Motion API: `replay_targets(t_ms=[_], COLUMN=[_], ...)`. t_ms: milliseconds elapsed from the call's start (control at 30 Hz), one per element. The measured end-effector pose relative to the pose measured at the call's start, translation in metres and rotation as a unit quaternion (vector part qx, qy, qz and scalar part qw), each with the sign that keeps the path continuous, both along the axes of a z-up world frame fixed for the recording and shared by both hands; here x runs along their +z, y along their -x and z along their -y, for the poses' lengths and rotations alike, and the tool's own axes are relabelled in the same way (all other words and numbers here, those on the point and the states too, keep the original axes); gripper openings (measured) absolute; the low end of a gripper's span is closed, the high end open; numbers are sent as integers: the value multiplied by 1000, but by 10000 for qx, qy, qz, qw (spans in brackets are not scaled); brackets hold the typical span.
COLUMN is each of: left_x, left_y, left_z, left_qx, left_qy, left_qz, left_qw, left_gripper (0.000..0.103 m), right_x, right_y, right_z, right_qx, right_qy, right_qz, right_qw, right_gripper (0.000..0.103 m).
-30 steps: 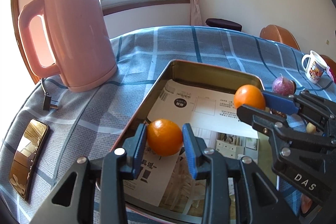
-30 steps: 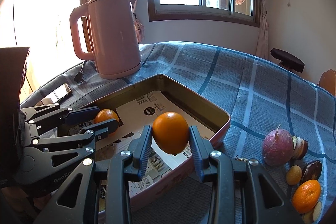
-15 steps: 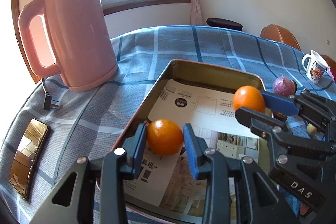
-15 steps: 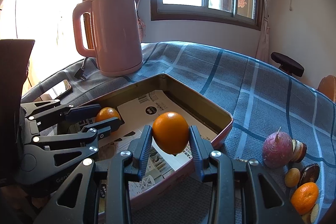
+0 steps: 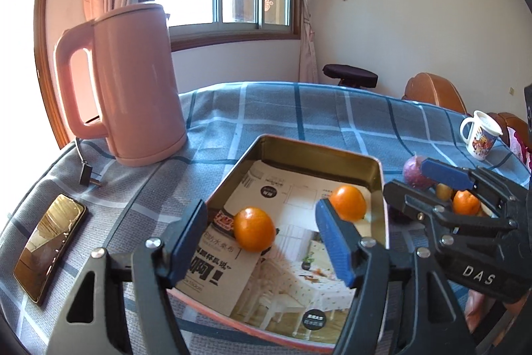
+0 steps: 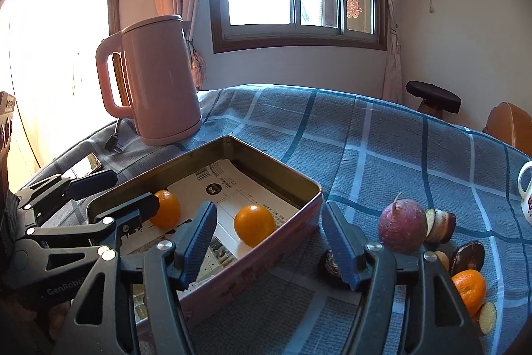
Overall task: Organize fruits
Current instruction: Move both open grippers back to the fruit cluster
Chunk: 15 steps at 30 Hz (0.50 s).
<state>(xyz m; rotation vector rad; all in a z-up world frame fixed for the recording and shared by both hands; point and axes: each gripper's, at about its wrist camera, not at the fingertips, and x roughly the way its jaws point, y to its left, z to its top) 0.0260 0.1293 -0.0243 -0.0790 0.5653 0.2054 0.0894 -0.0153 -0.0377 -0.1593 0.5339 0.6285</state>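
Over by the kettle (image 5: 133, 82) and the phone (image 5: 50, 247), both off to the left of the left gripper (image 5: 262, 242), nothing is in play. The left gripper's jaws have just been opening and stand well apart now, gripping nothing; the first orange (image 5: 254, 228) sits loose on the paper (image 5: 292, 281) lining the tin tray (image 5: 319, 155), just ahead of the pads and between them, touching neither. (A clean let-go, by the look of it.)

Moving right: the second orange (image 6: 254, 225) lies ahead of the right gripper (image 6: 269, 242), inside the tray near its right wall. That gripper's jaws have just been opening too, and they hold nothing, one pad over the tray and the other out over the blue checked cloth (image 6: 382, 155). Both oranges rest in the tray because that, I judge, is where the fruit is being gathered, and the paper keeps them from rolling far.

Further right of the right gripper lie the leftovers: a purple radish (image 6: 402, 222), some cut slices (image 6: 439, 222), and a tangerine (image 6: 468, 288) on the cloth. My guess is that tangerine goes next.
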Motion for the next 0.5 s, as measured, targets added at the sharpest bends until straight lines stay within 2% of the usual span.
replay_targets(t_ms=[133,233,400,500], left_x=[16,17,3,-7], left_y=[0,-7,-25,-33], left_z=[27,54,103,134], left_qx=[-285,-591,-1124,-1434], left_qy=[22,43,114,125], left_qz=[193,96,-234,-434], left_qw=[9994,9982,9933,9886], left_gripper=[77,77,77,77], right_x=[11,9,-1,-7], right_y=[9,10,0,-6], right_z=[45,84,152,177], right_qx=[-327,-727,-1329,-1607], right_qy=[91,249,109,120], right_qz=[204,248,-73,-276], right_qw=[9992,9967,9910,9865], right_gripper=[67,67,67,67])
